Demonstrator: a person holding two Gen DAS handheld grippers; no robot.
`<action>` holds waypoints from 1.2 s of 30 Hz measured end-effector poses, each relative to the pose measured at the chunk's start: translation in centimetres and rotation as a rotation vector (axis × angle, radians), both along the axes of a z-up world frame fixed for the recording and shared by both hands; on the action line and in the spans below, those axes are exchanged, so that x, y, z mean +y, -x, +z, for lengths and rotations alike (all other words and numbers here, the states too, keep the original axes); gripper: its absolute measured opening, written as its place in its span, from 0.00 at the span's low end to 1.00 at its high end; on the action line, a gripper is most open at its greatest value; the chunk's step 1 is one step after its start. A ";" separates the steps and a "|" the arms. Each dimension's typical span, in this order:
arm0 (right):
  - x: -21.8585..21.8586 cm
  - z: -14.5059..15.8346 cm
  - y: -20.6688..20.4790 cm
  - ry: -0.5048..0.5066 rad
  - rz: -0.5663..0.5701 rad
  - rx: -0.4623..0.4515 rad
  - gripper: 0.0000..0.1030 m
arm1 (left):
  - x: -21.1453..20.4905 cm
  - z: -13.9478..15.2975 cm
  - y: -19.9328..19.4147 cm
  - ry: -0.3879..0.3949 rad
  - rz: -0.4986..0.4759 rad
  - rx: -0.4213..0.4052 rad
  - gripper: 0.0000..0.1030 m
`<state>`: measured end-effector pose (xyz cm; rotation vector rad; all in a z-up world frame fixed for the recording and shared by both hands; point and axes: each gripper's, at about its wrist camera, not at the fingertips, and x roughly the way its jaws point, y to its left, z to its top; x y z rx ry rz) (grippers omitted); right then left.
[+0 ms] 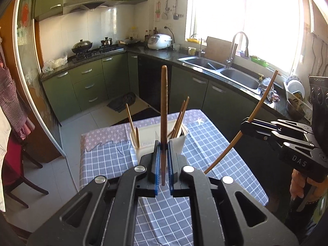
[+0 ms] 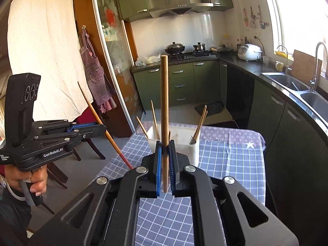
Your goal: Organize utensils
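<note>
utensil holder (image 1: 162,141) on table (image 1: 215,143), sink (image 1: 237,78) perhaps behind right

A home kitchen is showing here — green cabinets (image 1: 90,82), range hood (image 1: 96,0), gas stove (image 1: 98,51), double sink (image 1: 221,69), probably a rice cooker (image 1: 159,41).

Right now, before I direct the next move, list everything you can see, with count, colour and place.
Utensil holder: one, white, far end of table, chopsticks standing in its compartments.
Held chopsticks: two, brown, one in each gripper.
Tablecloth: one, blue-grey checked, over table.
Sink: double, steel, counter under window.
Rice cooker: one, white, corner counter.
Wok: one, black, on stove.
Cabinets: green, under counter.
Apron: one, checked, hanging by door.
Left gripper: black, shut on chopstick.
Right gripper: black, shut on chopstick.
Hands: gripping the handles.
</note>
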<state>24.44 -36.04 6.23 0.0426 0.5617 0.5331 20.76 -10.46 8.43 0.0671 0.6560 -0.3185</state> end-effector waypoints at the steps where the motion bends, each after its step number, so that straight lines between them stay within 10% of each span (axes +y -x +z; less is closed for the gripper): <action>1: 0.0 0.9 -0.5 -0.005 -0.005 -0.014 0.07 | 0.0 0.8 -0.5 0.009 0.004 -0.014 0.07; 11: 1.4 4.5 -9.0 -0.004 -0.067 -0.078 0.07 | -0.3 2.3 -7.5 0.042 0.056 -0.042 0.07; 27: 4.7 -7.3 -16.6 0.068 -0.046 0.107 0.08 | -1.5 -6.6 -12.9 -0.034 0.079 0.080 0.07; 32: 5.0 -8.8 -16.2 0.079 -0.051 0.119 0.14 | -1.4 -6.9 -11.9 -0.043 0.095 0.022 0.36; 36: 4.1 -7.2 -13.4 0.062 -0.059 0.062 0.17 | -1.3 -6.1 -10.9 -0.025 0.093 -0.011 0.37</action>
